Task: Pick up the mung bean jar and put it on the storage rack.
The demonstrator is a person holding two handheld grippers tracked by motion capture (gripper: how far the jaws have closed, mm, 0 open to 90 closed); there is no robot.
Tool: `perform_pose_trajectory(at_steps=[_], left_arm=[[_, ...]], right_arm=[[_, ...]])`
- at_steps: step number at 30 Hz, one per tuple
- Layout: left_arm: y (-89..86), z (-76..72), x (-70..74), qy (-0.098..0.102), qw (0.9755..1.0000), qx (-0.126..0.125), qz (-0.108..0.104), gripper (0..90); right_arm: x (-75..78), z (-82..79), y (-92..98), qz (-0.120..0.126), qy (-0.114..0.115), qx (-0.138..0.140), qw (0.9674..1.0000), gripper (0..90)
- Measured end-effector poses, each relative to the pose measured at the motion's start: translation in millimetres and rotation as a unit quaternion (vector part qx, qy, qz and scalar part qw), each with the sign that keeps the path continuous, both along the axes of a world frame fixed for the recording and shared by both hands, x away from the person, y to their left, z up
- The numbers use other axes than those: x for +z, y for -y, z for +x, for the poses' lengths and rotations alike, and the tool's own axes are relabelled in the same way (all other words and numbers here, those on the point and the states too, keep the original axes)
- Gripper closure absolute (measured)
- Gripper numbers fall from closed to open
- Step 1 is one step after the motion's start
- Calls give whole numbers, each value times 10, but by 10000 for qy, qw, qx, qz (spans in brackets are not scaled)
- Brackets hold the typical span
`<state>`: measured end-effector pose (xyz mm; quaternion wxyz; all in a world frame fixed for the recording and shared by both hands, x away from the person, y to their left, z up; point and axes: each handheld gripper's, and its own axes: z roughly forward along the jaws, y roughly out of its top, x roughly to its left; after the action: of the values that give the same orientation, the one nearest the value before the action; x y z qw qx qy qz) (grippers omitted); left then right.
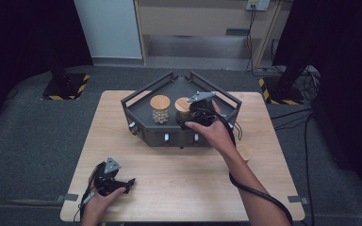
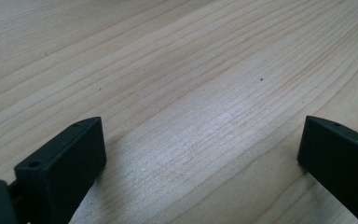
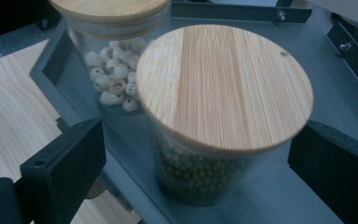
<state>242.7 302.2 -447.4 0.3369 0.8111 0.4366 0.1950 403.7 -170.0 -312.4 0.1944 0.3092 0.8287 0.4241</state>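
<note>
Left gripper (image 1: 122, 183): parked at the near left corner of the desk (image 1: 179, 179), gripped by the person's left hand (image 1: 101, 200); its fingers (image 2: 63, 163) stand wide apart over bare pale wood, nothing between them
Desk: light wood grain, clear to see in the left gripper view; a small round wooden piece (image 1: 245, 151) lies near its right edge, just beside the right forearm
Right hand (image 1: 215, 134): reaching in from the near right, over the tray's near wall, carrying the right gripper (image 1: 194, 113)
Right gripper: over the right half of the tray; its fingers (image 3: 63, 163) are spread, one on each side of the green jar, and I can see a gap on both sides, so no squeeze on the glass
Green jar (image 3: 200, 177): the one in play; glass, filled with small green beads, standing upright on the tray floor under a round bamboo lid (image 3: 223, 88), right of the other jar
White jar (image 1: 160, 109): just left and a touch farther, close beside it; pale round seeds, same bamboo lid
Tray (image 1: 143, 120): dark grey, angular, low rails; sits at the far middle of the desk
</note>
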Motion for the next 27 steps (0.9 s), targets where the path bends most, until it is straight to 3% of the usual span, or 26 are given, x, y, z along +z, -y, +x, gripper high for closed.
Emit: perform_pose_trajectory(at_steps=[6, 14, 27], left_arm=[[0, 0, 0, 0, 10000, 0, -2, 0], [-1, 1, 0, -1, 10000, -1, -2, 0], [0, 1, 0, -1, 10000, 0, -2, 0]], right_arm=[[33, -89, 124, 192, -49, 20, 9998, 41], [30, -159, 196, 207, -39, 49, 9998, 40], [-14, -450, 332, 316, 12, 6, 9995, 43]])
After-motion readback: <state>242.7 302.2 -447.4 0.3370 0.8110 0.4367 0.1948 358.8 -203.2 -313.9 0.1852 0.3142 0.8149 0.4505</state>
